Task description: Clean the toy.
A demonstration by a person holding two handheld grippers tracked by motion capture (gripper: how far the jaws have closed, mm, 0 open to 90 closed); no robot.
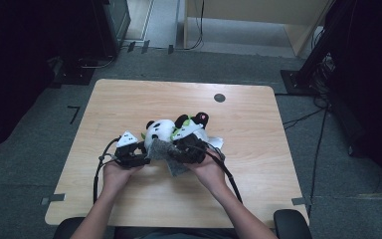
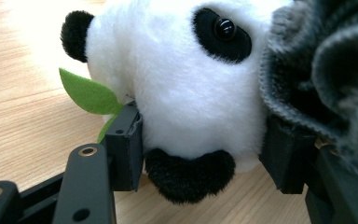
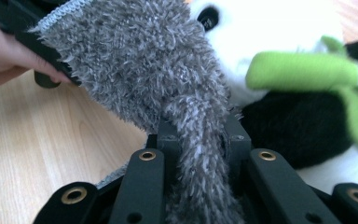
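A black-and-white panda plush with green felt leaves lies at the middle of the wooden table. My left gripper is shut on the panda's white head, one jaw pressed into each side of it. A fuzzy grey cloth drapes against the panda's face. My right gripper is shut on a fold of that grey cloth. Behind the cloth are the panda's white head and a green bamboo piece.
A small black round plug sits in the table toward the far edge. Something white lies under the plush on its right side. A hand holds the other gripper. Cables and black stands cross the grey floor around the table.
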